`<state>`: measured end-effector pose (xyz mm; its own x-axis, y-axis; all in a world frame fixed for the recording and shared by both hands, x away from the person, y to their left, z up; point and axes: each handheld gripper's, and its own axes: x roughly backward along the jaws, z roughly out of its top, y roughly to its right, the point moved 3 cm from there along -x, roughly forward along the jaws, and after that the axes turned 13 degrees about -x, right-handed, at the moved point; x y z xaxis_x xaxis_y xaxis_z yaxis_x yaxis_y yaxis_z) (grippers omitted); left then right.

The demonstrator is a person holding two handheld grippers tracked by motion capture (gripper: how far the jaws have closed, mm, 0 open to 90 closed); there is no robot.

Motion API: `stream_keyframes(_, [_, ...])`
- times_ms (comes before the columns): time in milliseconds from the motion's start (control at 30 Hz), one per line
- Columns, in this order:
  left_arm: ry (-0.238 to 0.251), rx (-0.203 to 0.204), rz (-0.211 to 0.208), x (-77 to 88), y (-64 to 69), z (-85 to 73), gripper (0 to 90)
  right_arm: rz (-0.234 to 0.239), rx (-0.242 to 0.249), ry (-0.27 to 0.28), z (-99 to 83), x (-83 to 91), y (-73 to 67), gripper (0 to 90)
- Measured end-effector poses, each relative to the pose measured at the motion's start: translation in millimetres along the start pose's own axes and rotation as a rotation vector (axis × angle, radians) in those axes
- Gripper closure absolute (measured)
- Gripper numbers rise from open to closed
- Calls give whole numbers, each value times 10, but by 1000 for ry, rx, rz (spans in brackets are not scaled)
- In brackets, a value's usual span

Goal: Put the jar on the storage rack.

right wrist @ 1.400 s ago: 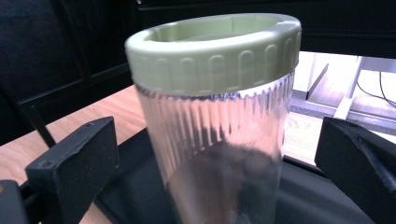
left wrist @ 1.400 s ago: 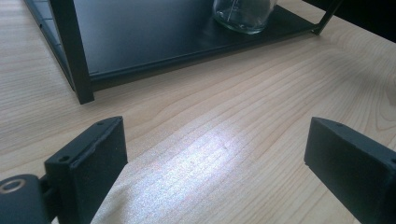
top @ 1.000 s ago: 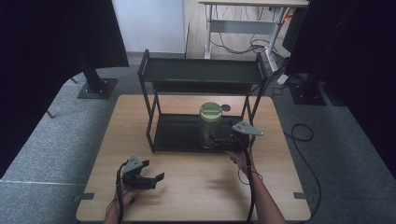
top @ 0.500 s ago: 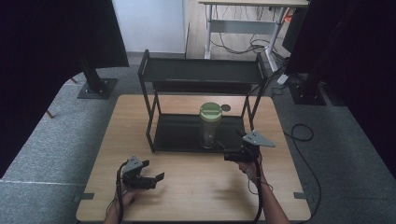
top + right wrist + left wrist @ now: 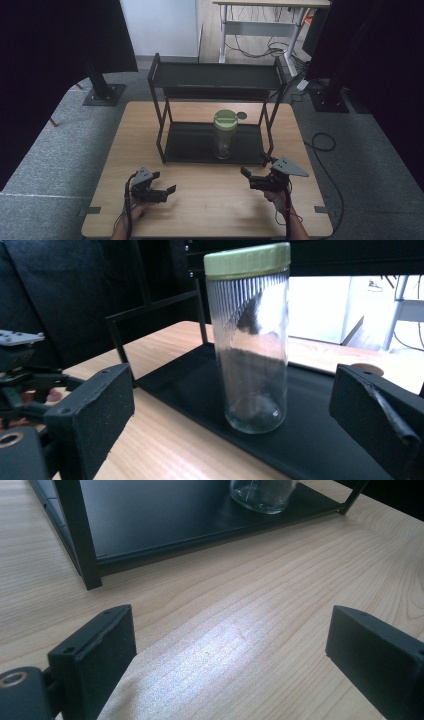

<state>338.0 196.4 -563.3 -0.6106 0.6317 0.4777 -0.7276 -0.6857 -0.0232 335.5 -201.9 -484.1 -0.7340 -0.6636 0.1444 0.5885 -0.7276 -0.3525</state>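
A clear ribbed glass jar (image 5: 224, 136) with a pale green lid stands upright on the lower shelf of a black two-tier rack (image 5: 216, 76). The right gripper view shows the jar (image 5: 250, 340) straight ahead, beyond the jaw tips. My right gripper (image 5: 248, 178) is open over the table in front of the rack's right end, apart from the jar. My left gripper (image 5: 164, 182) is open near the front left of the table, with bare wood between its jaws. The jar's base (image 5: 262, 492) appears at the top of the left gripper view.
The wooden table (image 5: 210, 200) carries the rack at its middle and back. A rack post (image 5: 75, 530) stands close ahead of my left gripper. A small dark disc (image 5: 242, 115) lies on the table behind the jar. Stands and cables are on the floor around.
My right gripper has drawn back from beside the jar toward the table's front and lowered. The jar stays in place on the lower shelf. My left gripper has not moved.
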Motion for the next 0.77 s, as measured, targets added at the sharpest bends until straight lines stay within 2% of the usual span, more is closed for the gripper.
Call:
stream_keyframes(100, [-2, 0, 0, -2, 0, 1, 55, -8, 6, -12, -122, 39, 16, 47])
stream_keyframes(200, [-3, 0, -1, -4, -1, 1, 56, -21, -11, -35, -281, 60, 68, 49])
stream_keyframes(267, [-3, 0, 0, -3, 0, 1, 55, -34, -10, -64, -375, 55, 101, 48])
stream_keyframes(467, [-5, -2, -3, -6, 2, 1, 55, -45, -7, -96, -554, 39, 140, 50])
stream_keyframes(567, [-5, -5, -1, -5, 5, 2, 56, -51, -1, -91, -595, 31, 141, 49])
stream_keyframes(767, [-11, -13, 2, -11, 13, 4, 54, -84, -1, -47, -633, 31, 186, 44])
